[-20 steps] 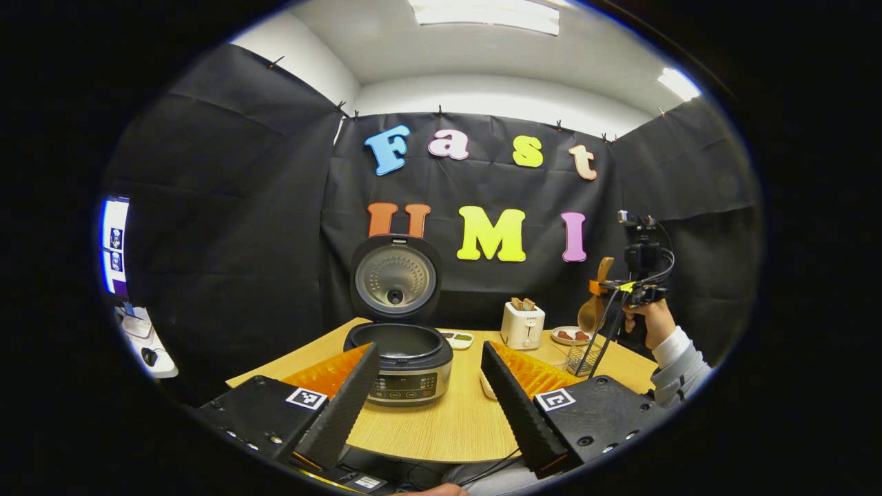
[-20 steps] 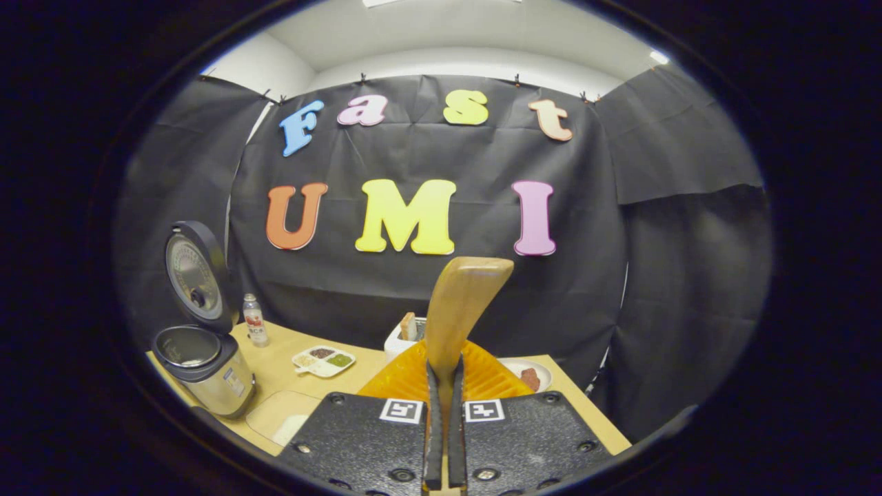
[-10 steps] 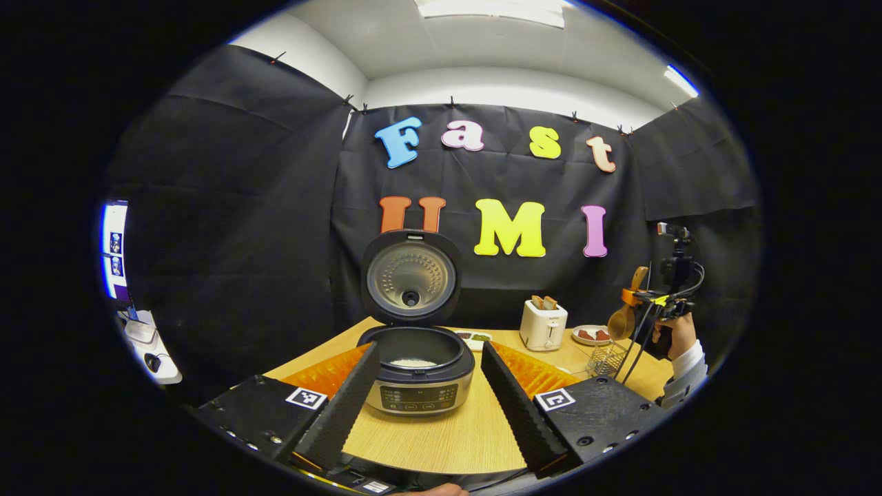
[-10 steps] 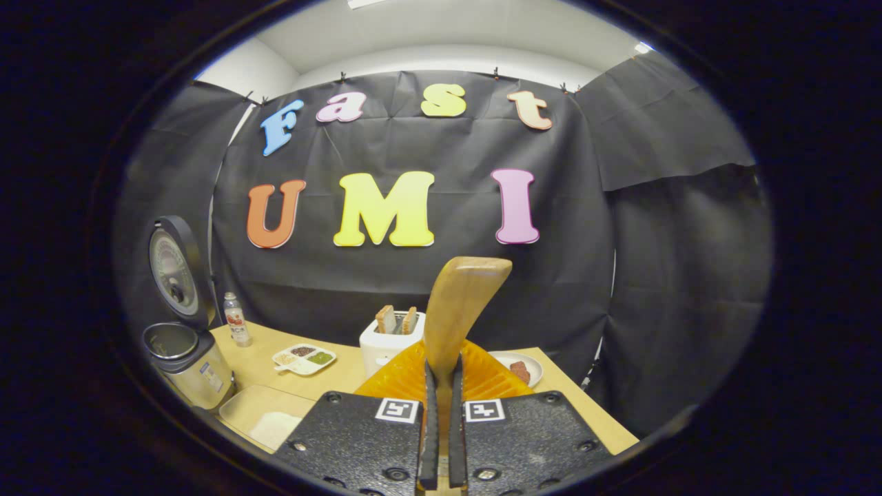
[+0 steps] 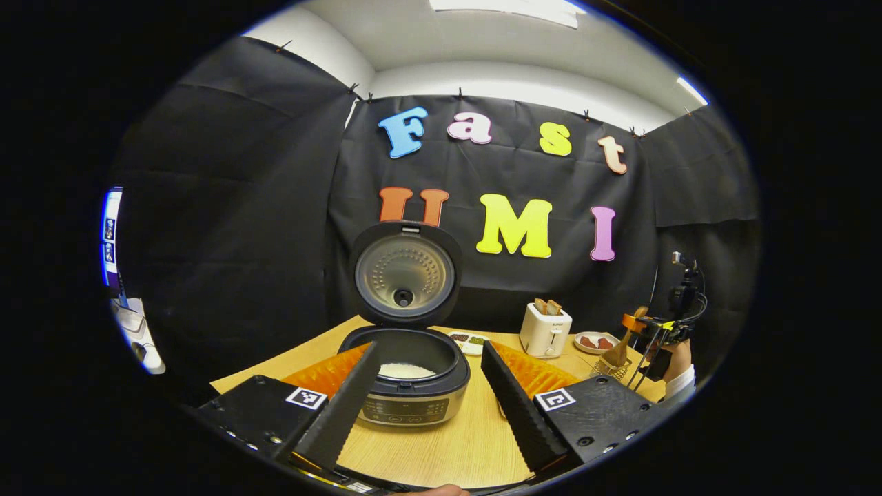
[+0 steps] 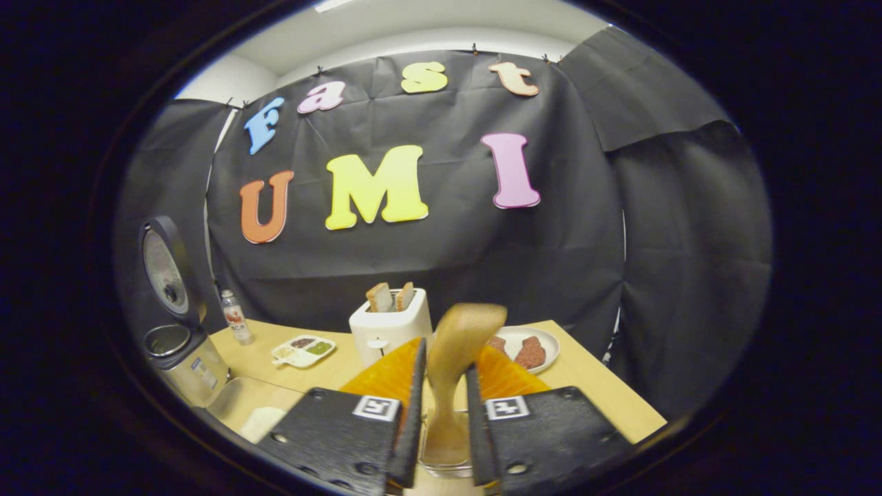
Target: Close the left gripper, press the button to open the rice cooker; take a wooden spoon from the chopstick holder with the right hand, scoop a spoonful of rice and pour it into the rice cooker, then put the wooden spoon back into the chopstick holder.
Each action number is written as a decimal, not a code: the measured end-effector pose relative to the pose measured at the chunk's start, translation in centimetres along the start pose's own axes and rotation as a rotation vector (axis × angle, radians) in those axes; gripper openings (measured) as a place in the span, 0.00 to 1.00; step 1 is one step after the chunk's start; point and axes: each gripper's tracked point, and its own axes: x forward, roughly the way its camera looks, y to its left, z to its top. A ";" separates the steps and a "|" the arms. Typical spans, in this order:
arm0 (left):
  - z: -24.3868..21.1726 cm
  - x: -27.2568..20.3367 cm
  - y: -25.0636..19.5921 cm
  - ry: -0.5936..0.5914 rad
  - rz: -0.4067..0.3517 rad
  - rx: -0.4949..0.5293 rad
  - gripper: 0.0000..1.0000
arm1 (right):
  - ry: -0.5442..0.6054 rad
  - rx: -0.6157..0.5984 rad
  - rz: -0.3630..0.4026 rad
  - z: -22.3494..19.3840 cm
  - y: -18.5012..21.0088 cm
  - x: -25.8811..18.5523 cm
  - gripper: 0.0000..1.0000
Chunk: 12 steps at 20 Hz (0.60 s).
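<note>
Rice (image 5: 405, 370) in open rice cooker (image 5: 406, 375)

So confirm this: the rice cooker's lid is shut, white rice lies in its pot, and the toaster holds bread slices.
Wrong on the lid: it stands open, raised behind the pot, as the left gripper view shows. The white rice does lie in the pot, and the toaster holds bread slices.
</note>
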 end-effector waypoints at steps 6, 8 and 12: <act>-0.1 1.9 -0.5 0.018 0.006 0.015 0.94 | -0.036 -0.015 -0.078 2.1 -1.4 -2.7 1.00; 0.4 2.7 -0.3 0.013 0.012 0.027 0.95 | -0.040 -0.018 -0.078 2.7 -1.4 -4.5 1.00; 1.1 4.4 -1.0 0.040 -0.043 -0.012 0.95 | -0.003 -0.003 -0.065 3.0 -1.5 -8.5 1.00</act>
